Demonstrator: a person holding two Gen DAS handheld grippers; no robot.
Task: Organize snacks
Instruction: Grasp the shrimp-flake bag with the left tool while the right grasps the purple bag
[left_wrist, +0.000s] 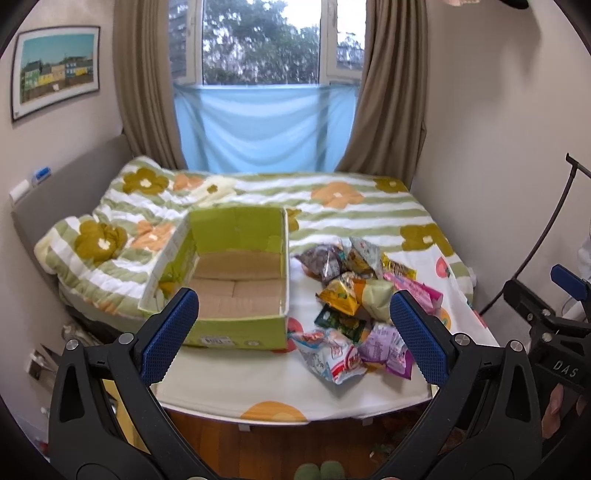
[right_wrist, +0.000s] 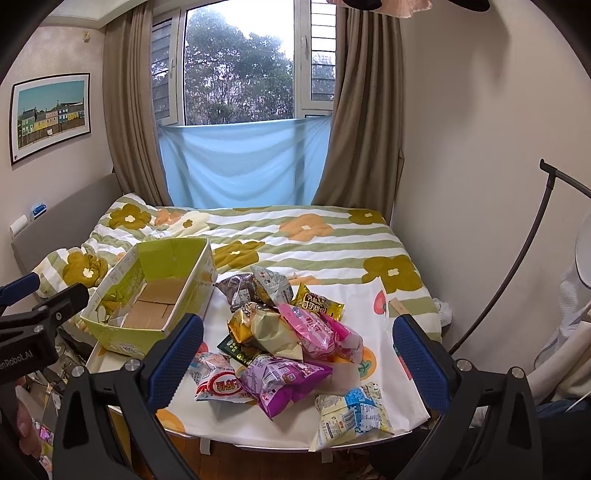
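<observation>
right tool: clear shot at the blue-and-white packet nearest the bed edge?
Probably yes. The blue-and-white packet lies alone, apart from the snack pile, and the right tool is open with nothing in between.

A big bed (left_wrist: 351, 218) fills the room. Its blanket has green stripes and big brown and orange flowers. Behind the bed is a window (right_wrist: 240, 66) with trees outside. Brown curtains (right_wrist: 364, 122) hang on both sides of it, and a light blue cloth (left_wrist: 266, 129) covers the low part. A picture of bright little houses (left_wrist: 55, 70) hangs on the left wall. The floor (left_wrist: 295, 443) below is brown wood.
</observation>
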